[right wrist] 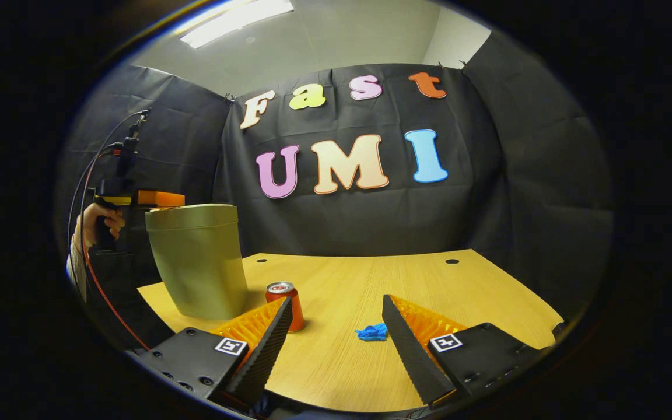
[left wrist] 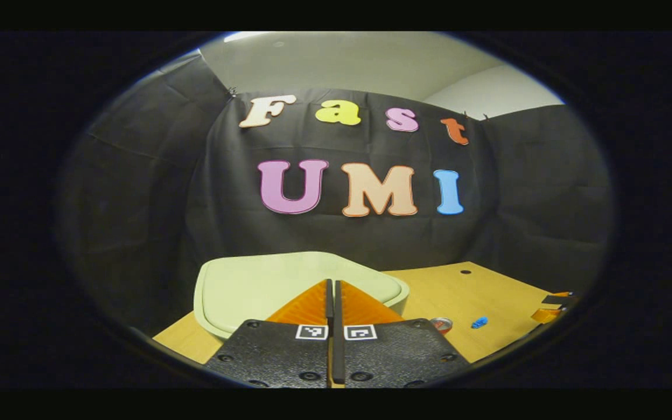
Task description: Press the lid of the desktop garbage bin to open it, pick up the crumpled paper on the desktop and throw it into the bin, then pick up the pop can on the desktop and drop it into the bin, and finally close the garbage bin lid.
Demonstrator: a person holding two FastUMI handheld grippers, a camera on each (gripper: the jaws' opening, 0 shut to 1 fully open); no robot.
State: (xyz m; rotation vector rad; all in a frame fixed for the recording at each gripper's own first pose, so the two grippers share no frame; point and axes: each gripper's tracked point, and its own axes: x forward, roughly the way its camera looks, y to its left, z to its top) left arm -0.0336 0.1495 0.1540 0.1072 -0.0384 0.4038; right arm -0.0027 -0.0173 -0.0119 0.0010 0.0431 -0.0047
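Left gripper (left wrist: 333,286) over the bin lid (left wrist: 266,283) with its jaws pressed together; right gripper (right wrist: 336,312) spread wide above the table.

The wooden table (right wrist: 487,291) is smooth, pale and straight-grained, with small round holes near its far edge. The garbage bin (right wrist: 199,262) stands on it: a tall, matte, pale green plastic tub that tapers downward, its smooth rounded lid lying closed. In the right gripper view, the left gripper (right wrist: 158,199) sits at the bin's top rim, held by a hand (right wrist: 100,220), with cables running up from it. The pop can (right wrist: 285,303), a small red metal cylinder with a silvery top, stands upright just right of the bin's base; the right gripper's near finger partly covers it. The crumpled paper (right wrist: 372,332), a small blue wad, lies farther right of the bin, between the right gripper's spread ridged fingers (right wrist: 406,344).
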